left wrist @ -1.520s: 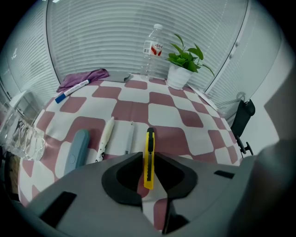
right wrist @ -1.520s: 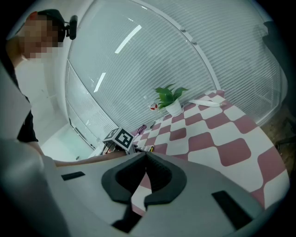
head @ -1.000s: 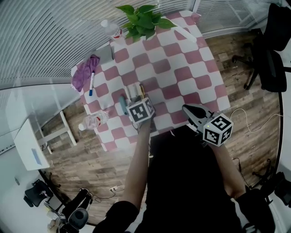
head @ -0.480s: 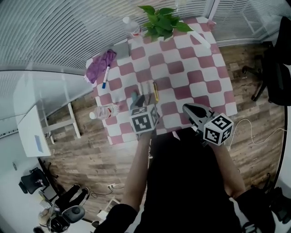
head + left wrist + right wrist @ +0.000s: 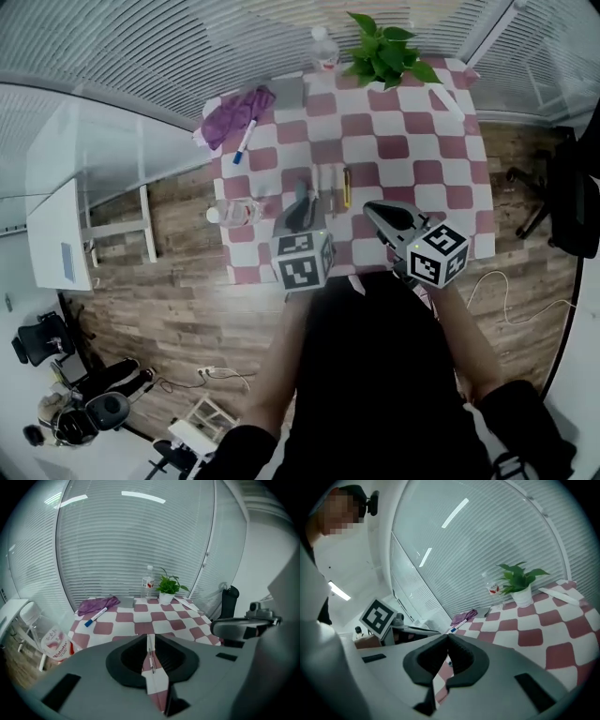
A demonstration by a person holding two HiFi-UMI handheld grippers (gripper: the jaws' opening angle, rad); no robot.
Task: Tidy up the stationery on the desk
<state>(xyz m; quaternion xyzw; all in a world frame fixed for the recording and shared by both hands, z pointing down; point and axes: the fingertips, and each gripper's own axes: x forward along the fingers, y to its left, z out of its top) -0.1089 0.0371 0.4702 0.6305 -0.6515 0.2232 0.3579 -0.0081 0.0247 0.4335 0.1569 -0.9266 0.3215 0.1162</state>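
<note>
On the pink-and-white checked desk (image 5: 412,169) lie three pens side by side (image 5: 330,181) and a teal item (image 5: 301,191). A blue-capped marker (image 5: 246,142) rests by a purple cloth (image 5: 236,114). My left gripper (image 5: 292,216) hovers over the near edge just short of the pens, its jaws shut with nothing between them. One pen (image 5: 151,660) shows through the thin slit in the left gripper (image 5: 150,637) view, with the marker (image 5: 96,616) farther off. My right gripper (image 5: 382,214) hangs over the near right part, shut and empty; in its own view the right gripper (image 5: 447,637) tips meet.
A potted plant (image 5: 384,54), an upright water bottle (image 5: 324,47) and a grey case (image 5: 288,91) stand along the far edge. A white ruler-like strip (image 5: 447,101) lies at the far right. A plastic bottle (image 5: 234,213) lies at the left edge. A white bench (image 5: 112,230) stands left.
The head view has swung, so the desk now sits higher in the picture. My left gripper has drawn back from the pens toward the near edge. Both grippers stay shut.
</note>
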